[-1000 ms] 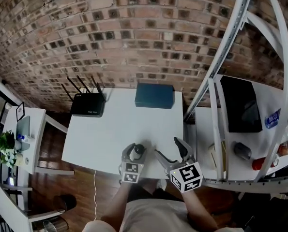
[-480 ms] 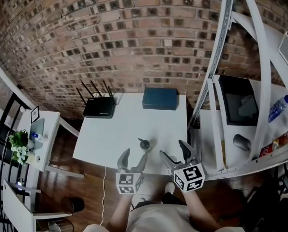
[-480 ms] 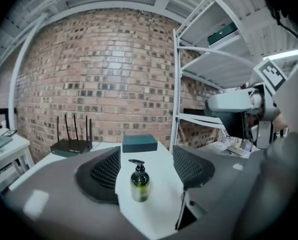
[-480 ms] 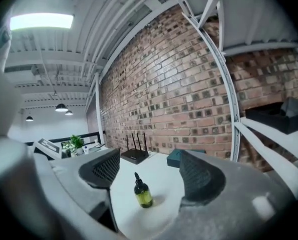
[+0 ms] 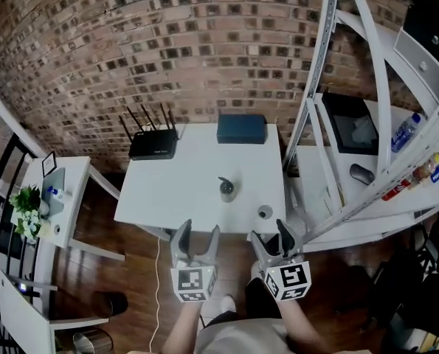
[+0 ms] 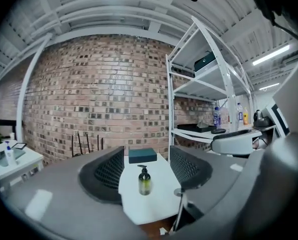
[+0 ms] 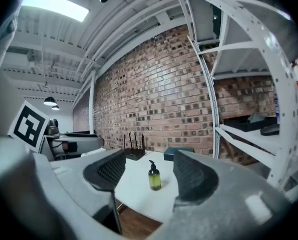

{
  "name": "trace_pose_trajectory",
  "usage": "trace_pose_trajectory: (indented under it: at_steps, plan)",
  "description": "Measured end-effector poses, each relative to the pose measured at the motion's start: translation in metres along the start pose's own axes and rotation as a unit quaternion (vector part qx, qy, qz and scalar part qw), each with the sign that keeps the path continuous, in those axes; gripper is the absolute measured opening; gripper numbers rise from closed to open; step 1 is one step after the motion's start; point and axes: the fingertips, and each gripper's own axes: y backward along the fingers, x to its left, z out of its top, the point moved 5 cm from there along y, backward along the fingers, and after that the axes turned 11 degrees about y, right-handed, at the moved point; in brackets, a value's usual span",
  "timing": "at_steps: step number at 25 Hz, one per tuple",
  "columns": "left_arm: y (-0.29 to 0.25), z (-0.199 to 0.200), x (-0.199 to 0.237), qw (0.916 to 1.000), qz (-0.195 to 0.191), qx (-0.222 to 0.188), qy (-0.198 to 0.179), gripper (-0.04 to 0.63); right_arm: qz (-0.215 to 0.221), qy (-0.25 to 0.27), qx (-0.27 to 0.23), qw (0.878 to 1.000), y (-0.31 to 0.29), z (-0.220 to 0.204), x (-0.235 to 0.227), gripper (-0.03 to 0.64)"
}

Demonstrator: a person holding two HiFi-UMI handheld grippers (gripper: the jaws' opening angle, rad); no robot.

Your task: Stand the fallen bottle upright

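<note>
**Bottle upright on the bench, both grippers held clear and empty**

At the far left a small side table (image 5: 60,179) with a plant was seen, apart from the work. The router (image 5: 153,146) was set at the back left of the white bench (image 5: 167,194), against the brick wall, where it was judged to be out of the way of any reach.

The left gripper (image 5: 198,231) was held just off the near edge of the bench. Its jaws had just been closing a little, yet they stood apart with nothing between the pads. The bottle (image 5: 227,189) was only framed between them from well away.

The bottle was standing upright, pump uppermost, right of the bench's middle and well in from every edge. That placing was judged to be deliberate, so that a slight knock would not send it over the side. The task was therefore judged to be done. The dark box (image 5: 241,129) lay behind it at the back edge, and a small round thing (image 5: 264,212), too small to be identified, lay near the front right corner.

The right gripper (image 5: 269,234) was likewise held off the near edge. Its jaws had just been drawn in slightly but stood apart on nothing. Both tools were judged to be kept back so that the bottle would not be disturbed. A shelving rack (image 5: 330,124) stood to the right.
</note>
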Motion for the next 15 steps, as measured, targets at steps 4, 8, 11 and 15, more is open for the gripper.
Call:
trace_pose_trajectory:
  at_steps: [4,8,11,15]
  plan:
    - [0.037,-0.006,0.006,0.9999,0.003,0.009,0.013,0.298,0.008,0.025,0.019,0.999,0.02,0.005,0.034,0.285]
    - [0.052,0.014,0.01,0.9995,0.025,-0.017,-0.01,0.298,0.016,0.058,-0.004,0.998,0.009,0.045,0.033,0.285]
    - [0.056,0.028,0.008,0.9983,0.033,-0.04,-0.025,0.298,0.016,0.084,-0.031,0.996,0.005,0.065,0.031,0.288]
    - [0.055,0.039,-0.006,0.998,0.027,-0.052,-0.024,0.295,0.015,0.095,-0.038,0.995,0.009,0.071,0.03,0.378]
